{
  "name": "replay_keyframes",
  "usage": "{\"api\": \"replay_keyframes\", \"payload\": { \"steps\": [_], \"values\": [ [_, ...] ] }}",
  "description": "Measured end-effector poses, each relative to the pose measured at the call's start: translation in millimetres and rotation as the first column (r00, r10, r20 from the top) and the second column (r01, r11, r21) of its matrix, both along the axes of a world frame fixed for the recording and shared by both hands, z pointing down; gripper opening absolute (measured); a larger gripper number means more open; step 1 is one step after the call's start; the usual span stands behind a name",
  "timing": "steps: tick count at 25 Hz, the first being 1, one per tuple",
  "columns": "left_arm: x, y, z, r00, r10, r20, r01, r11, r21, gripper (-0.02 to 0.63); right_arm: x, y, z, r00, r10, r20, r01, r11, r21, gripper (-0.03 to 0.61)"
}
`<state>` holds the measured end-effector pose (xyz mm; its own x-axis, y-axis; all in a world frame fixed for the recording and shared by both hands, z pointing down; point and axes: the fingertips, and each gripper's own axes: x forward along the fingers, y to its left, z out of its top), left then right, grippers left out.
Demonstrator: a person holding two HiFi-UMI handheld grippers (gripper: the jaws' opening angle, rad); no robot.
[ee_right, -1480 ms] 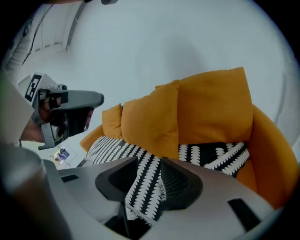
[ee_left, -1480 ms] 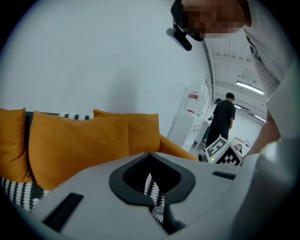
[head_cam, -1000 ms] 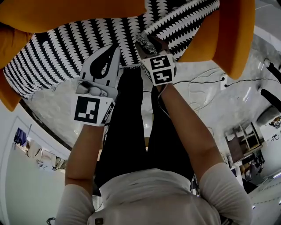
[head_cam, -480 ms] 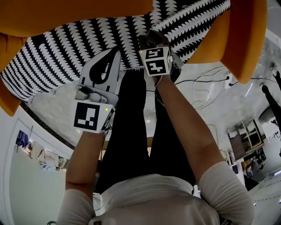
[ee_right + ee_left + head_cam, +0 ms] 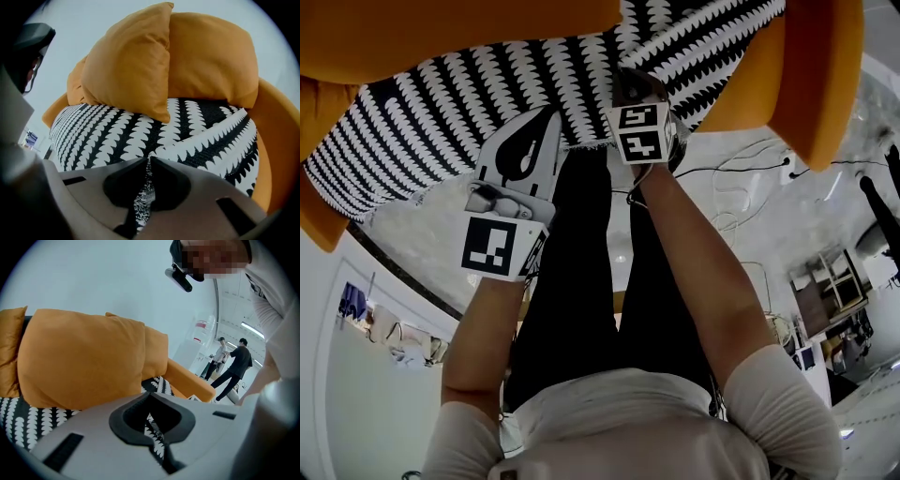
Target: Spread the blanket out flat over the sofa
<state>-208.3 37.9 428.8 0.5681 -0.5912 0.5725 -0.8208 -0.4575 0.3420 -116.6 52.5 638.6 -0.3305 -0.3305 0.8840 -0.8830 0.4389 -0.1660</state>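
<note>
A black-and-white zigzag blanket covers the seat of the orange sofa, with its hem hanging at the front edge. My left gripper sits at that hem; in the left gripper view its jaws meet with blanket fabric pinched in the gap. My right gripper is just to its right, pointing steeply down. Its jaws have just been closing and now clamp a raised fold of the blanket.
Orange cushions lean against the sofa back, resting on the blanket's far part. The person's dark-trousered legs stand right at the sofa front. Cables trail over the pale floor at right. Two people stand far off.
The right gripper has dropped onto the blanket's front edge and its jaws, open before, have closed on a fold. The left gripper has stayed put at the hem.
</note>
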Motion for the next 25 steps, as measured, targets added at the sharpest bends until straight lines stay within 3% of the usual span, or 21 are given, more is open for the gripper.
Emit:
{"api": "replay_keyframes", "payload": {
  "steps": [10,18,25],
  "values": [
    [62.9,-20.3,-46.2,0.988,0.152,-0.035,-0.150,0.988,0.046,0.009,65.6,19.9,-82.6,0.991,0.133,0.024,-0.135,0.989,0.061,0.035],
    [147.2,-21.8,-76.6,0.957,0.288,-0.022,-0.285,0.955,0.080,0.009,148.9,46.8,-130.2,0.964,0.261,0.050,-0.265,0.958,0.113,0.035],
    [206.1,17.6,-78.9,0.920,0.391,-0.010,-0.389,0.918,0.076,0.009,219.3,98.9,-137.3,0.928,0.370,0.037,-0.372,0.920,0.127,0.035]
  ]
}}
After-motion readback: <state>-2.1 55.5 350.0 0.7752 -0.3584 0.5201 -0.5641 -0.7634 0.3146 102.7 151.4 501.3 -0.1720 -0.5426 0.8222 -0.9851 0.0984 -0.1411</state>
